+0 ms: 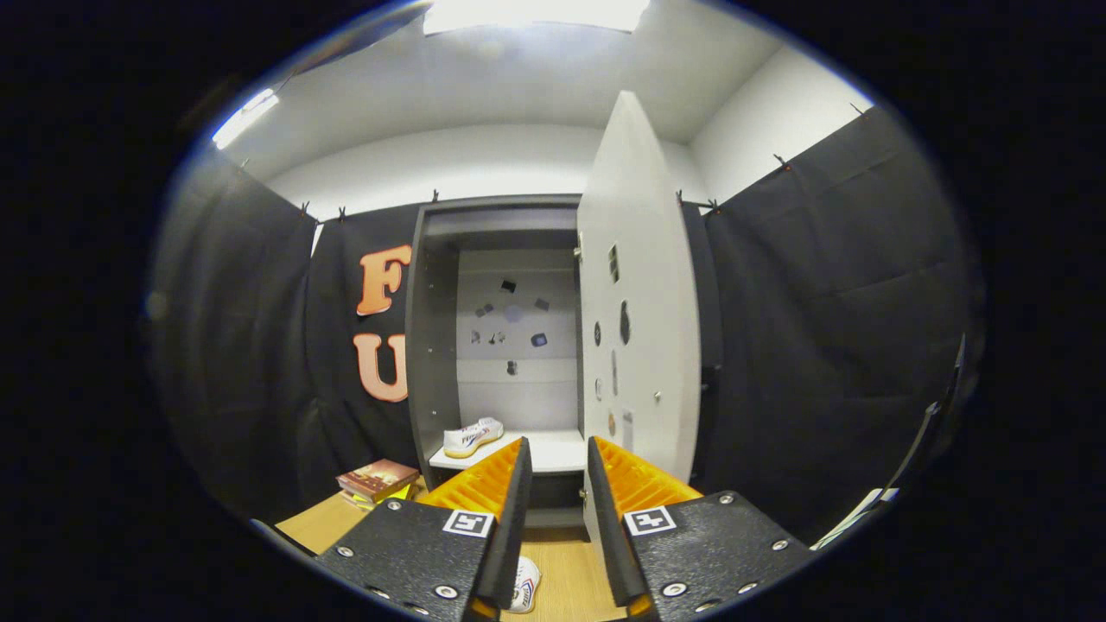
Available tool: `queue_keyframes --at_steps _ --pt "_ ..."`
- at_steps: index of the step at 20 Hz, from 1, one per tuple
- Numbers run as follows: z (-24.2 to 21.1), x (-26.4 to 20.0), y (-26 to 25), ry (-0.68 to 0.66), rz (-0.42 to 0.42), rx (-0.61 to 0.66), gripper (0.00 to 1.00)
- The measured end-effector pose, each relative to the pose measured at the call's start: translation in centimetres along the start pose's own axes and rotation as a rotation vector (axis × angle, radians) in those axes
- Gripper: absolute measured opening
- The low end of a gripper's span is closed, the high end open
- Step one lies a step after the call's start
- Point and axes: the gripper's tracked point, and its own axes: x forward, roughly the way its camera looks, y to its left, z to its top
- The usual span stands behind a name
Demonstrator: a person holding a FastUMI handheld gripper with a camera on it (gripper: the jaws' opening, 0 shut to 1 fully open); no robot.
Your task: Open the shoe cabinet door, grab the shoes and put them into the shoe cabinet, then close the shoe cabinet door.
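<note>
Shoe (472,436) on cabinet shelf (553,451); second shoe (524,586), books (377,479) on floor (563,566).

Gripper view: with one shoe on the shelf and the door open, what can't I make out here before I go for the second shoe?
- Second shoe on the floor: mostly hidden behind the left finger of the open, empty gripper.
- Cabinet bottom, below the shelf: covered by the fingers.
- Small dark marks on the back panel: too small to identify.
- Door lower edge: cut off by the right finger.
- Books: titles unreadable.
</note>
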Motion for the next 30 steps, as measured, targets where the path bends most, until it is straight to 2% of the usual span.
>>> queue_keyframes --at_steps 2,6,8,10,13,17,19,23,26,30 --pt "-3.4 1.1 2.2 0.088 0.027 0.028 0.52" --pt "-11.6 3.8 3.5 0.265 0.059 0.026 0.7" --pt "-16.0 5.5 4.3 0.34 0.1 -0.013 0.76" --pt "-21.7 8.0 4.5 0.4 0.125 -0.069 0.77" --pt "-33.0 8.4 4.3 0.642 0.171 -0.105 0.78" --pt "-40.8 8.5 4.4 0.79 0.217 -0.082 0.78" --pt "-43.5 8.7 4.5 0.832 0.237 -0.109 0.77" --pt "-46.3 8.7 5.2 0.893 0.244 -0.107 0.7" --pt "-48.2 8.4 5.1 0.928 0.194 -0.094 0.63" --pt "-49.4 8.5 5.8 0.965 0.146 -0.002 0.53"
